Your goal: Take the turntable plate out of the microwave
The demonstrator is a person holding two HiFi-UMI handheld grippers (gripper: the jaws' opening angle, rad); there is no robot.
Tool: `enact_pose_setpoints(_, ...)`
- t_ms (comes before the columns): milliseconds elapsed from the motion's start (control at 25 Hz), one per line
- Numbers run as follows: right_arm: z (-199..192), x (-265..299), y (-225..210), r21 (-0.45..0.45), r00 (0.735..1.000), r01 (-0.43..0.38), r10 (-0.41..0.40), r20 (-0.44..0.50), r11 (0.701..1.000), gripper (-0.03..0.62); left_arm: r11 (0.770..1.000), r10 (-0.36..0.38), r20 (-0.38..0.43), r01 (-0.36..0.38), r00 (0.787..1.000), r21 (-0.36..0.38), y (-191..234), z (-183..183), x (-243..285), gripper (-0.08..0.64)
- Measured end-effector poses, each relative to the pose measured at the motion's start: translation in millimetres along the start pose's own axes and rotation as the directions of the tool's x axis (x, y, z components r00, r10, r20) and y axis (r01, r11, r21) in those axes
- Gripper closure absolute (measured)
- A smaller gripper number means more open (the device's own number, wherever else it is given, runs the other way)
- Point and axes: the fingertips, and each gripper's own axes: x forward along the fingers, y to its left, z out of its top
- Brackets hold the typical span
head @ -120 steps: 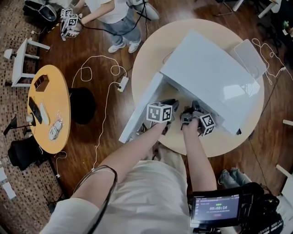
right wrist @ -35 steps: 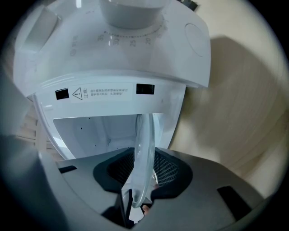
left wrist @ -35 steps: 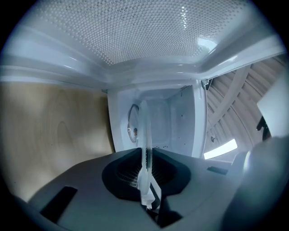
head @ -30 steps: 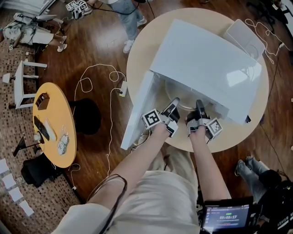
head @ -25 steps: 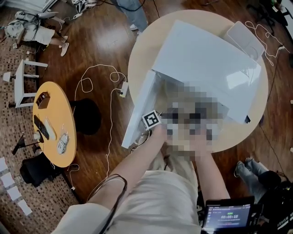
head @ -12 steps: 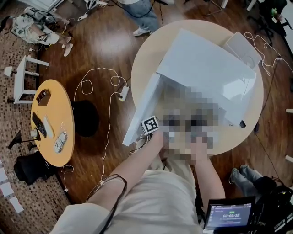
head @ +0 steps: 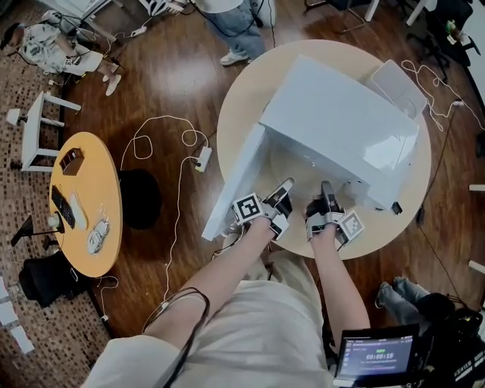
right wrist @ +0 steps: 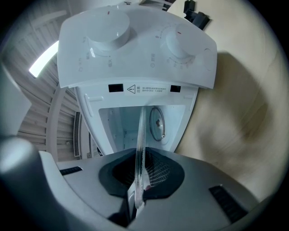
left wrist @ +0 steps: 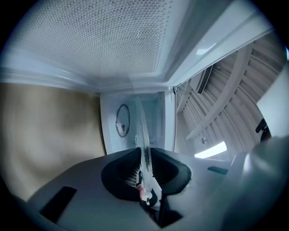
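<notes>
The white microwave (head: 341, 114) stands on a round beige table (head: 379, 235), its door (head: 235, 178) swung open to the left. The clear glass turntable plate (head: 303, 163) lies in the mouth of the cavity, partly out. My left gripper (head: 284, 188) is shut on its near rim at the left, my right gripper (head: 326, 189) on its near rim at the right. In the left gripper view the plate (left wrist: 143, 149) shows edge-on between the pads of the left gripper (left wrist: 145, 178). The right gripper view shows the plate (right wrist: 139, 144) the same way in the right gripper (right wrist: 140, 178), under the knob panel (right wrist: 135, 45).
A white tray (head: 398, 83) lies on the table behind the microwave. Cables and a power strip (head: 203, 155) trail over the wooden floor at the left, beside a small yellow table (head: 83, 189). Another person (head: 227, 15) stands beyond the table.
Both grippers have risen a little and drawn slightly back toward me with the plate's near rim. More of the glass now shows at the cavity mouth.
</notes>
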Motion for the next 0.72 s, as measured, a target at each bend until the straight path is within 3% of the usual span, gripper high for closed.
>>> enact_pose_setpoints(720, -4, -11, 20, -0.039, 1.000, -0.019, 0.019, -0.007, 0.999, 0.564, 1.000, -0.026, -0.003, 0.026, 1.000, -0.013, -21, -8, -6, 0.514)
